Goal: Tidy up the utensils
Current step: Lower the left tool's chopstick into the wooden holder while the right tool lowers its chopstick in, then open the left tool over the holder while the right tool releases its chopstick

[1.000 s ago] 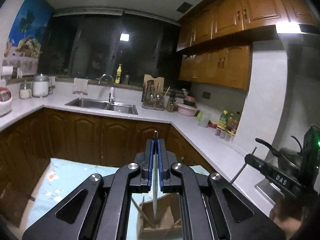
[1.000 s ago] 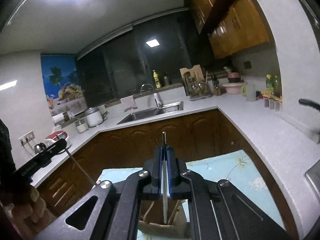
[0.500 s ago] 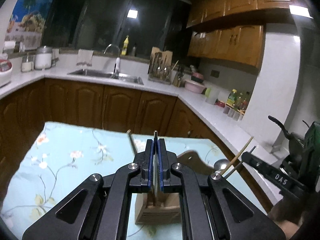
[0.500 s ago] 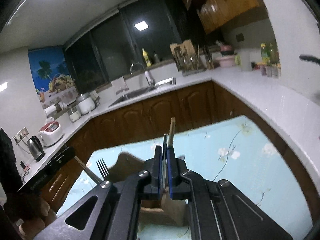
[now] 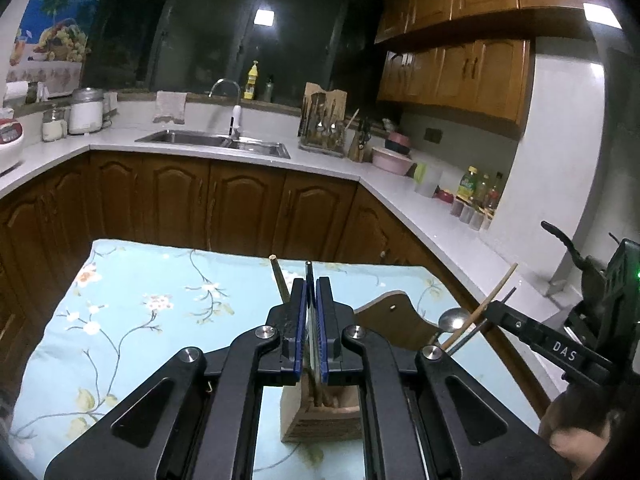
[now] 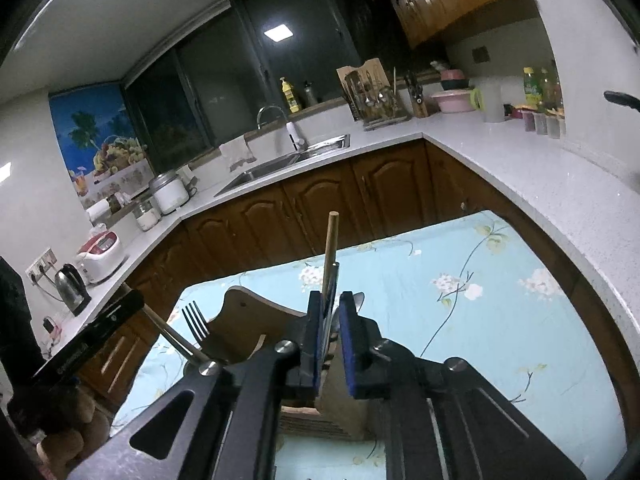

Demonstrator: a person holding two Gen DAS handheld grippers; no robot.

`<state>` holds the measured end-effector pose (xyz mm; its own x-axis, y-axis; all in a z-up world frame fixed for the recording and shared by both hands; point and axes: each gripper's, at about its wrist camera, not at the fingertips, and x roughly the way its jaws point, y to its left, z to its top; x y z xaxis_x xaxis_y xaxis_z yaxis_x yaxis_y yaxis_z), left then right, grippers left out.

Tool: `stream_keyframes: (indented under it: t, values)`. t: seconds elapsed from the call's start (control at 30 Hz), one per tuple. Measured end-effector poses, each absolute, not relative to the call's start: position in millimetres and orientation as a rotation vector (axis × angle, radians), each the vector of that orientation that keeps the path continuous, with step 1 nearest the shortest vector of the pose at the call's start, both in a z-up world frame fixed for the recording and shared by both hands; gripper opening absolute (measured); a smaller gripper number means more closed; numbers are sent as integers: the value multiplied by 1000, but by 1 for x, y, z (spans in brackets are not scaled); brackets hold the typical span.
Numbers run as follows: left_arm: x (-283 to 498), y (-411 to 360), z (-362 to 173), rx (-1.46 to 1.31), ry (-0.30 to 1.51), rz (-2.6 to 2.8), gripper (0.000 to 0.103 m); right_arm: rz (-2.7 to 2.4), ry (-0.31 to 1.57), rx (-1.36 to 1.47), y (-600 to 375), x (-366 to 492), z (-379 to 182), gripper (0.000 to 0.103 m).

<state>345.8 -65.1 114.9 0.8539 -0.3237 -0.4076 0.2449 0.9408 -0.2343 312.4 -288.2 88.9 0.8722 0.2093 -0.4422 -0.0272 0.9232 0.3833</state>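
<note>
A wooden utensil holder (image 5: 320, 416) with a tall curved back stands on the floral cloth, right under both grippers. In the left wrist view my left gripper (image 5: 311, 300) has a thin metal handle (image 5: 309, 276) upright between its blue pads. Its jaws are opening, and slim gaps show beside the handle, whose foot is in the holder. A wooden chopstick (image 5: 279, 278) leans just left. My right gripper (image 6: 335, 316) is opening too. A metal handle (image 6: 332, 288) rests against its left pad, clear of the right one, beside a wooden chopstick (image 6: 331, 240). A fork (image 6: 196, 322) and a spoon (image 5: 453, 317) stand in the holder (image 6: 320, 412).
The light blue floral cloth (image 5: 152, 312) covers the table, with dark wooden cabinets and a white L-shaped counter (image 5: 432, 224) behind. A sink (image 5: 216, 142), a dish rack, bowls and bottles sit on the counter. A hand (image 6: 64, 436) holds the left gripper.
Both grippers have come down over the holder and lowered their metal handles into it. In the last half second they stayed put and their jaws parted slightly, the right more than the left.
</note>
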Motion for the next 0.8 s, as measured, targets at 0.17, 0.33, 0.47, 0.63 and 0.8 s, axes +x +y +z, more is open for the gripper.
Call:
stream_keyframes:
  t: [0.17, 0.33, 0.47, 0.63, 0.8]
  values:
    - [325, -52, 126, -230, 434, -305, 45, 127, 432, 425, -299, 289, 96, 59]
    - [286, -25, 135, -299, 376, -242, 91, 119, 368, 490, -318, 256, 102, 82]
    - [255, -3, 137, -306, 361, -194, 103, 138, 347, 504, -323, 230, 109, 98]
    - [224, 17, 129, -281, 389, -153, 103, 160, 334, 439, -317, 193, 117, 99]
    - [196, 30, 113, -262, 443, -139, 103, 157, 342, 404, -307, 160, 112, 101]
